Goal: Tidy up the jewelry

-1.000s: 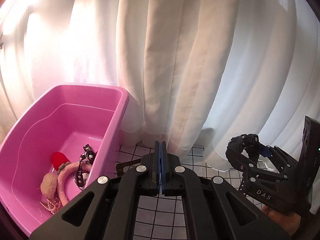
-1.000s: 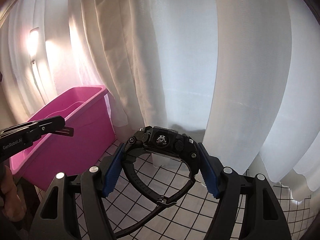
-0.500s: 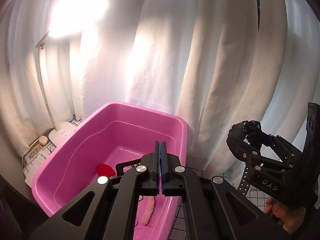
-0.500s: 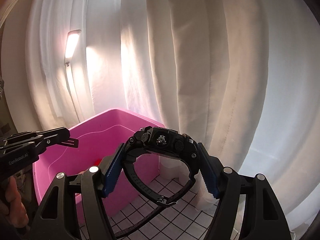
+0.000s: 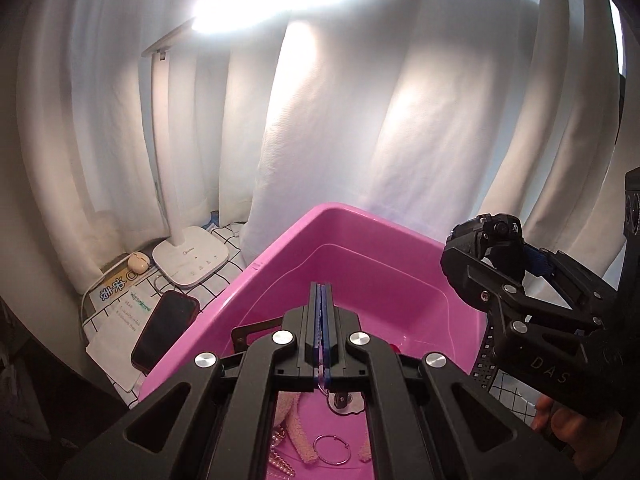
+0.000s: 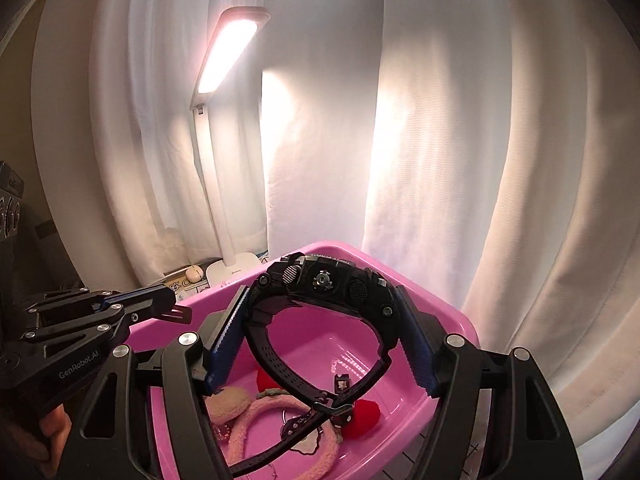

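Note:
My right gripper (image 6: 326,300) is shut on a chunky black watch (image 6: 328,284), held above the pink bin (image 6: 452,316); its strap hangs down into the bin. The watch also shows at the right of the left wrist view (image 5: 486,240). My left gripper (image 5: 322,300) is shut with nothing visible between its jaws, hovering over the pink bin (image 5: 280,256); in the right wrist view it sits at the left (image 6: 172,304). Inside the bin lie a fuzzy pink headband (image 6: 256,424), a red heart (image 6: 364,416), a hoop earring (image 5: 331,449) and a pearl clip (image 5: 280,460).
A white desk lamp (image 5: 190,260) stands lit behind the bin at the left, against white curtains. A black phone (image 5: 166,328), papers and an earbud case (image 5: 140,262) lie beside the lamp base on the checked tablecloth (image 5: 512,396).
Both grippers swung left toward the bin and over it. The watch now hangs above the bin's inside instead of over the checked cloth. Lamp and phone came into view.

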`<state>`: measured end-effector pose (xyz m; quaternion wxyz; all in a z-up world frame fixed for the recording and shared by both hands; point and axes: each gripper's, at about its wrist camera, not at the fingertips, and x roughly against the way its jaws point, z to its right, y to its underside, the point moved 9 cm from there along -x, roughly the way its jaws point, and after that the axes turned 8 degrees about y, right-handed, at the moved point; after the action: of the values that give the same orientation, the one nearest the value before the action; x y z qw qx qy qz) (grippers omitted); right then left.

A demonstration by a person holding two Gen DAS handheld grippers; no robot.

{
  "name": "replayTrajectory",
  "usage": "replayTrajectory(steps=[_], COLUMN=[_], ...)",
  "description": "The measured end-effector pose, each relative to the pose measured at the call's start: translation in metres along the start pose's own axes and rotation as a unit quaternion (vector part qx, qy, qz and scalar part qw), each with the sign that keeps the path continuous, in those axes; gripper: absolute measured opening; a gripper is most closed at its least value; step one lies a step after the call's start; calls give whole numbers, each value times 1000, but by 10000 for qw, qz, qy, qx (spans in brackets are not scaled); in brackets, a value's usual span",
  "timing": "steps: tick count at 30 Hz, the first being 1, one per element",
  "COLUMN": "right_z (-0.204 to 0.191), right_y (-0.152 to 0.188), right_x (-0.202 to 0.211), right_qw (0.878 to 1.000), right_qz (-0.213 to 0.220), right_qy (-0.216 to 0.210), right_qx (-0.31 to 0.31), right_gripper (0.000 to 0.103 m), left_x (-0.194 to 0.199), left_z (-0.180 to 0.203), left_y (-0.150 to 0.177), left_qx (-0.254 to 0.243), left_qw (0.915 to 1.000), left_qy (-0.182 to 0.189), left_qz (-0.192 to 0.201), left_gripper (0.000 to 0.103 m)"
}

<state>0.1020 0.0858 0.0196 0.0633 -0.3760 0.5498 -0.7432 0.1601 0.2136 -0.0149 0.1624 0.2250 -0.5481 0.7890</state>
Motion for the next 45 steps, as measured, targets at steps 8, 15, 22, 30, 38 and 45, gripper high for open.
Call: replayTrajectory(steps=[8, 15, 22, 30, 38, 45], right_z=[-20, -2, 12, 18, 17, 15], right_y=[2, 9, 18, 29, 40, 47], right_x=[-52, -64, -56, -40, -19, -3], right_qw=[9972, 9938, 9916, 9900, 9889, 9889], right_qz=[-692, -1004, -1076, -1106, -1107, -1048], right_qy=[144, 483, 711, 838, 967, 995], right_qx=[253, -7, -135, -270, -219, -335], right_gripper=[68, 72, 73, 73, 73, 73], left_x=[-26, -40, -33, -32, -26, -20], left_z=[-23, -36, -36, -36, -39, -35], left_y=[20, 36, 32, 41, 42, 40], left_qx=[274, 450, 454, 579, 668, 632], left_qw=[9976, 9922, 9928, 9895, 9879, 9883], left_qy=[-309, -572, -659, -776, -906, -927], left_qz=[-555, -1012, -886, -1075, -1070, -1029], left_gripper=[2, 18, 90, 93, 94, 94])
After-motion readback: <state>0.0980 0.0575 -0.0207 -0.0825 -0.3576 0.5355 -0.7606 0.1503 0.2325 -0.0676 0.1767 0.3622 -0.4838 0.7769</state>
